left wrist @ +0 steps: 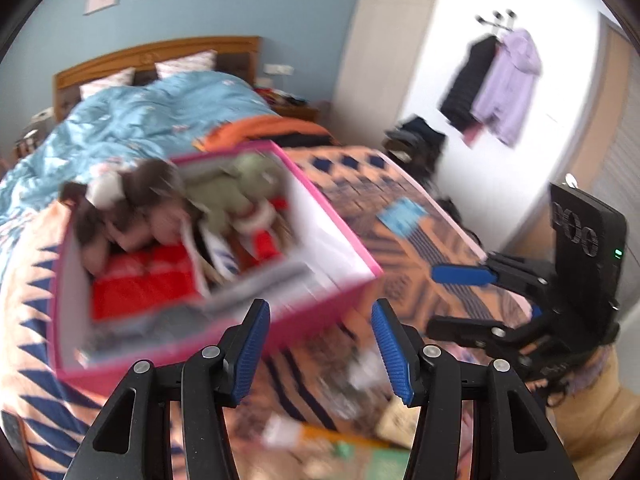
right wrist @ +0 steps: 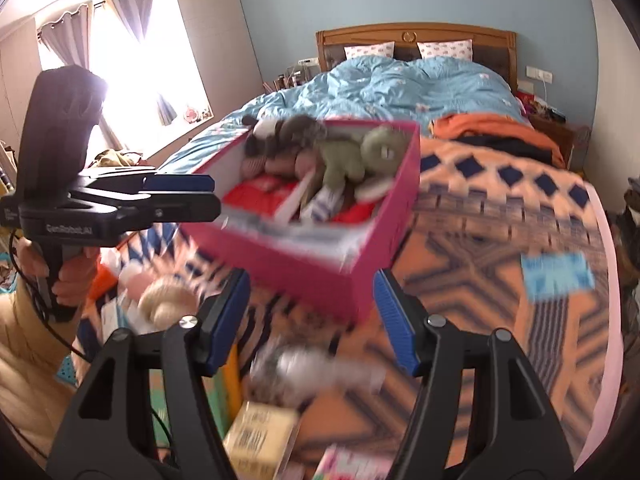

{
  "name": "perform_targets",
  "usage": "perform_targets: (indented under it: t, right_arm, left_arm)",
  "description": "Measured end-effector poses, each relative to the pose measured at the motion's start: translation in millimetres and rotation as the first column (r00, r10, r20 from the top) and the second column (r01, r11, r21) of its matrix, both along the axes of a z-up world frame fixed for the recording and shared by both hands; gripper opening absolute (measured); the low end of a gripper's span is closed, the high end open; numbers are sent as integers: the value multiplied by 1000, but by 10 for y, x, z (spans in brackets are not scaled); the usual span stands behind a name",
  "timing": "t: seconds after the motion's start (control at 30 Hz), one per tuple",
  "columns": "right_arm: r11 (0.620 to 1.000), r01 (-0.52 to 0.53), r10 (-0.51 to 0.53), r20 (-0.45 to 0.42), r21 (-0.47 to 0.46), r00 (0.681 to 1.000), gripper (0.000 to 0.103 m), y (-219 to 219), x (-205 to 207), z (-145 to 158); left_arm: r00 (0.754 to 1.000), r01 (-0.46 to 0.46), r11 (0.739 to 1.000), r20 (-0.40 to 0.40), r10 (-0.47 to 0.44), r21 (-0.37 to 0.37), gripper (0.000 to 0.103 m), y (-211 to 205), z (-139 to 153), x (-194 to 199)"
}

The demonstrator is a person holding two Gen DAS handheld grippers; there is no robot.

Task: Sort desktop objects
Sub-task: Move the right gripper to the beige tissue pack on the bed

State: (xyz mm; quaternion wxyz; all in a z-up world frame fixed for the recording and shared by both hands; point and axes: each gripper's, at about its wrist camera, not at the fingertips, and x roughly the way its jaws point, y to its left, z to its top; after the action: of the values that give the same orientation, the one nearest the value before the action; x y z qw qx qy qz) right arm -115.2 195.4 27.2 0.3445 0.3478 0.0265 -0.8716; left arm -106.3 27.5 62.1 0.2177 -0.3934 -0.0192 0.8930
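Sitting on the orange patterned blanket (right wrist: 500,208) at the foot of the bed, pink box (right wrist: 320,256) holds a green plush (right wrist: 360,156), brown plush (right wrist: 288,132) and red packets. Left tongs (left wrist: 320,344) wide open, empty; right tongs (right wrist: 312,316) wide open, empty. Blurred small items lie near the tongs.

You're working over a bed (right wrist: 420,80) spread with an orange-and-navy patterned blanket (right wrist: 500,216). On it sit the pink box (right wrist: 320,264), a blue card (right wrist: 558,276), a cream ball of what may be yarn (right wrist: 164,304), a tan carton (right wrist: 260,440) and blurred silvery clutter (right wrist: 312,368).
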Motion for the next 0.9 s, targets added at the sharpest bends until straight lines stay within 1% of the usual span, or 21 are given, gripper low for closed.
perform_targets:
  t: [0.07,0.13,0.2,0.27,0.33,0.4,0.47,0.57,0.73,0.9]
  right_arm:
    - [999,19,-20,9,30,1000,66,84,213,-143]
    - [998,42,-43,25,48,999,66,174,358,-269]
    - [997,65,-68,67,45,995,66,267,461,-406]
    - [998,67,-69,101,23,993,66,345,587,-506]
    - [997,71,-71,126,6,990,66,387,658,-563]
    - [998,62,-61,147,-6,987,57,388,713,-627]
    - [999,50,-48,156,-7,987,52,359,762,-667]
    - [999,31,-27,170,-20,985,52,310,785,-713]
    - [999,38,-31,201,-31,979,50,277,773,-796]
    - [998,45,-36,221,-36,975,50,308,803,-855]
  left_arm:
    - [999,41,999,16,-41,-10,54,115,-94,140]
    - [996,80,996,30,-78,-42,54,283,-226,302]
    - [991,123,991,58,-120,-46,54,419,-351,435]
    - [984,153,988,95,-150,-33,54,518,-460,534]
    - [980,162,987,123,-158,-19,54,562,-538,578]
    - [979,151,988,143,-148,-12,54,568,-614,619]
    - [976,145,989,161,-144,5,54,552,-667,657]
    - [975,144,990,172,-140,-10,54,583,-742,710]
    - [966,151,988,211,-150,11,54,617,-863,714]
    - [958,174,985,231,-169,-1,60,649,-875,751]
